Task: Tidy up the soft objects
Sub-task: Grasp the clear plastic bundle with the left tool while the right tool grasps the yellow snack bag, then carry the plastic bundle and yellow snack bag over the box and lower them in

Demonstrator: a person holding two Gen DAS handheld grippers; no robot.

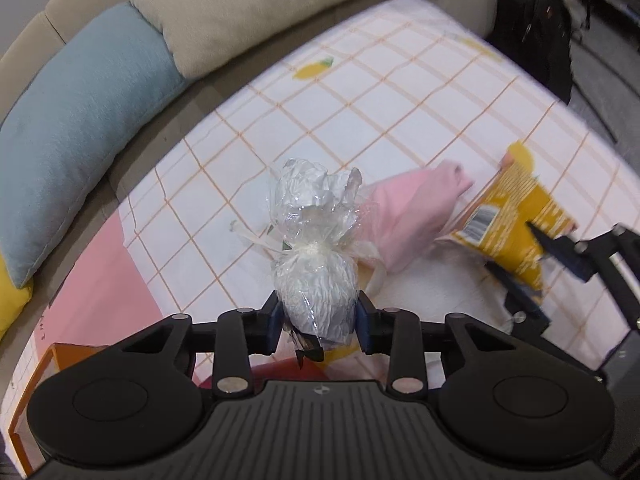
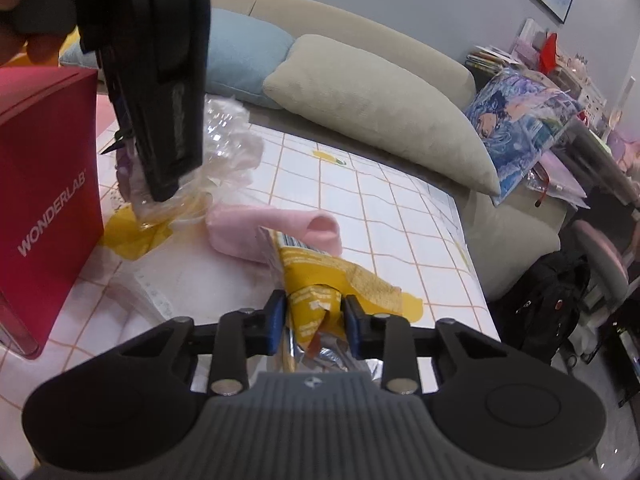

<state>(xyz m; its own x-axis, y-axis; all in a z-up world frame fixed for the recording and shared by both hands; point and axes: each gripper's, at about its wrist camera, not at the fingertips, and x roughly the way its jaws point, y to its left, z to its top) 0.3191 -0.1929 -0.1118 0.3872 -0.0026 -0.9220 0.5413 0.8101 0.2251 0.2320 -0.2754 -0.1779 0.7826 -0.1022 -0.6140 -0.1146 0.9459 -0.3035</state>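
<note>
My left gripper (image 1: 318, 316) is shut on a clear cellophane bundle (image 1: 314, 264) with a white wrapped ball inside, held above the checked tablecloth (image 1: 360, 92). The bundle also shows in the right wrist view (image 2: 228, 140), behind the left gripper's body (image 2: 160, 80). My right gripper (image 2: 314, 312) is shut on a yellow snack bag (image 2: 320, 276); in the left wrist view that bag (image 1: 516, 216) sits between the right gripper's fingers (image 1: 520, 284). A pink rolled cloth (image 1: 404, 216) lies on the table between the two items, also seen in the right wrist view (image 2: 276, 228).
A red WONDERLAB box (image 2: 44, 200) stands at the table's left. A blue cushion (image 1: 80, 120) and a beige cushion (image 1: 260, 12) lie on the sofa behind the table. A printed pillow (image 2: 516, 120), a black backpack (image 2: 548, 304) and a chair stand to the right.
</note>
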